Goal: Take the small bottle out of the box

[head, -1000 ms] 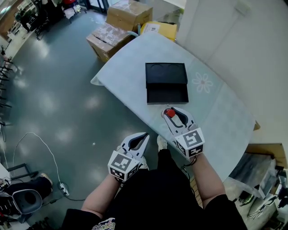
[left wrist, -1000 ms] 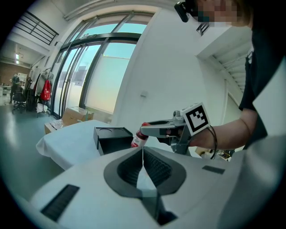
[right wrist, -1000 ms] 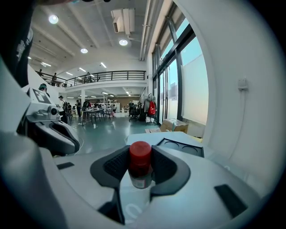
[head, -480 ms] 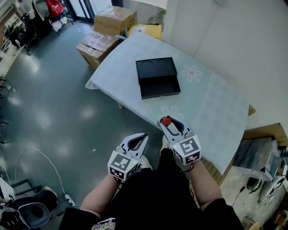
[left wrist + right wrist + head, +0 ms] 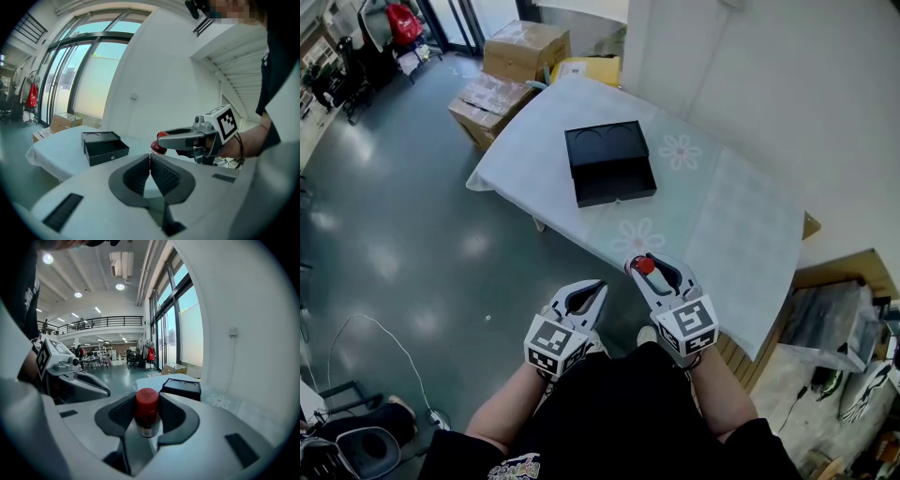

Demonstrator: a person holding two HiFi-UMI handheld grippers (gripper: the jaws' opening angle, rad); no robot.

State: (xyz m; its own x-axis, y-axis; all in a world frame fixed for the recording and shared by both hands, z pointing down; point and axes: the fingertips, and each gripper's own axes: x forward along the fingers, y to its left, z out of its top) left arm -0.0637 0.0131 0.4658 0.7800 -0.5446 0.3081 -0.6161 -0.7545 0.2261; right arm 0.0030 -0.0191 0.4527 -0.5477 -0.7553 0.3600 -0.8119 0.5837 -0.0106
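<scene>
Grey polished floor (image 5: pixel 384 187) surrounds the counter (image 5: pixel 741 225), which carries a pale flower-printed cloth. Cardboard cartons (image 5: pixel 520 47) stand off its far corner. Black box (image 5: pixel 607 164): open, near the far left edge. Right tongs (image 5: pixel 645 266): pinching the red-capped small bottle (image 5: pixel 146 411), now withdrawn to the near edge, well apart from the box. Left tongs (image 5: pixel 601 282): pressed together, empty, position unchanged.

- There is no text here that I can actually read.
- The small bottle (image 5: pixel 146 413) carries a label low down, too blurred to read.
- The square markers on my left gripper (image 5: pixel 596 285) and right gripper (image 5: pixel 645 265) are black-and-white patterns with no letters.
- The white label on the yellow package (image 5: pixel 602 67) is too small to read.
</scene>
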